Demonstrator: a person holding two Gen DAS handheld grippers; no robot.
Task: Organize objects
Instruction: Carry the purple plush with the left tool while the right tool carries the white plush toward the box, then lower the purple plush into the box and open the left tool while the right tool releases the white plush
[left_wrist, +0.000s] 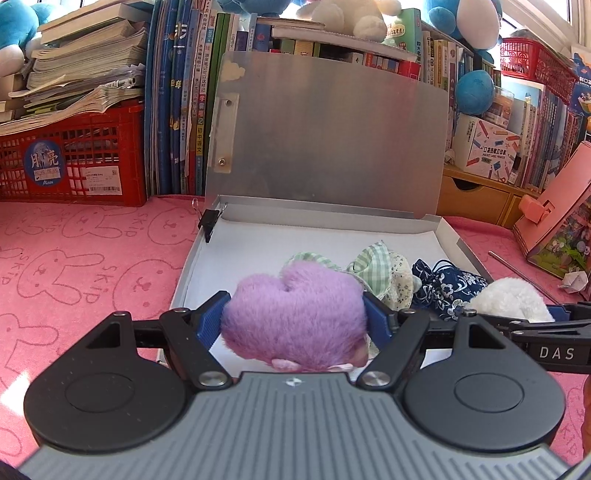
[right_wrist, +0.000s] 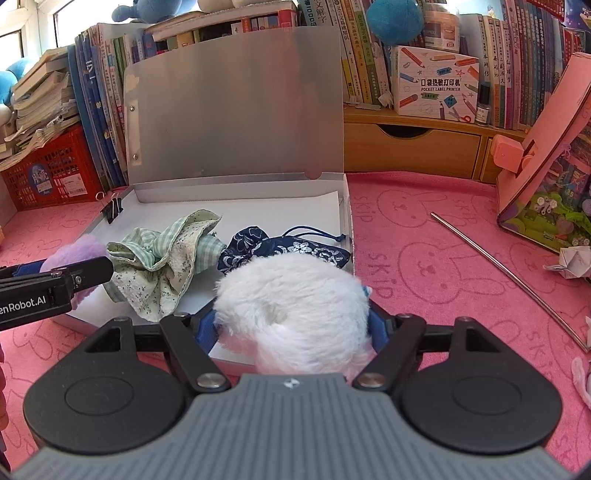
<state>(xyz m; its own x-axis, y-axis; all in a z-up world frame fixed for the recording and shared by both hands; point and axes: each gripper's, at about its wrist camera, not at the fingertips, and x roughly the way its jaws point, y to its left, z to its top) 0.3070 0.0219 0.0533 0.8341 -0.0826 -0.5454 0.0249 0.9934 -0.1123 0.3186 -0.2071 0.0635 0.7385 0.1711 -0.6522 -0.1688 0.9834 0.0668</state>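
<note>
My left gripper (left_wrist: 295, 308) is shut on a fluffy purple plush (left_wrist: 295, 321), held over the near left part of an open silver box (left_wrist: 192, 258) lined with white paper. The box lid (left_wrist: 325, 140) stands upright at the back. My right gripper (right_wrist: 291, 315) is shut on a fluffy white plush (right_wrist: 291, 295) over the box's near right corner (right_wrist: 349, 229). Inside the box lie a crumpled green checked cloth (right_wrist: 166, 258) and a navy floral drawstring pouch (right_wrist: 280, 247). The purple plush (right_wrist: 74, 251) also shows at the left of the right wrist view.
A black binder clip (left_wrist: 210, 221) grips the box's left rim. A red crate (left_wrist: 74, 162) of papers and upright books (left_wrist: 184, 110) stand behind. On the pink bunny-print cloth to the right lie a metal rod (right_wrist: 509, 277), a pink toy box (right_wrist: 546, 177) and folded paper (right_wrist: 572, 258).
</note>
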